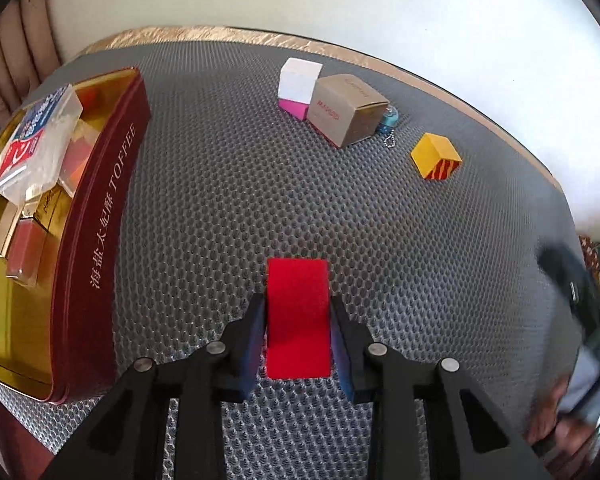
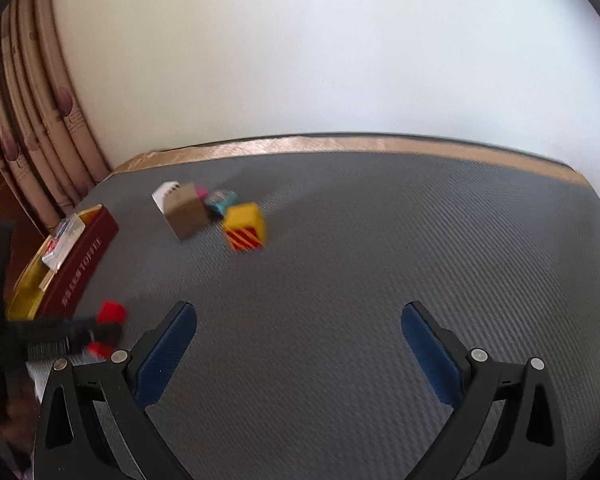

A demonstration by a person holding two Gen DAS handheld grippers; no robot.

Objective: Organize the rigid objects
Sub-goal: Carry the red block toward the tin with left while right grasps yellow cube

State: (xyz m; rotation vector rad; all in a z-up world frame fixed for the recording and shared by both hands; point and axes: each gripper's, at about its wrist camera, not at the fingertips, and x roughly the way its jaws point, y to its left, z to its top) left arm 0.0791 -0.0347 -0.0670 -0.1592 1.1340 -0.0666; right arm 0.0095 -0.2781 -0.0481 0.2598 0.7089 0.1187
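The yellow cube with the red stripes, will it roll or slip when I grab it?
The yellow cube probably won't roll: it shows flat faces and sharp edges and rests on the textured grey mat. It looks rigid, so the gripper should hold it squarely. Its faces look smooth, so it may slip under a loose grip.

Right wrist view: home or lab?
Probably a home: patterned curtains hang by a plain white wall, and the table carries a grey mesh mat and a reused toffee tin as the bin.
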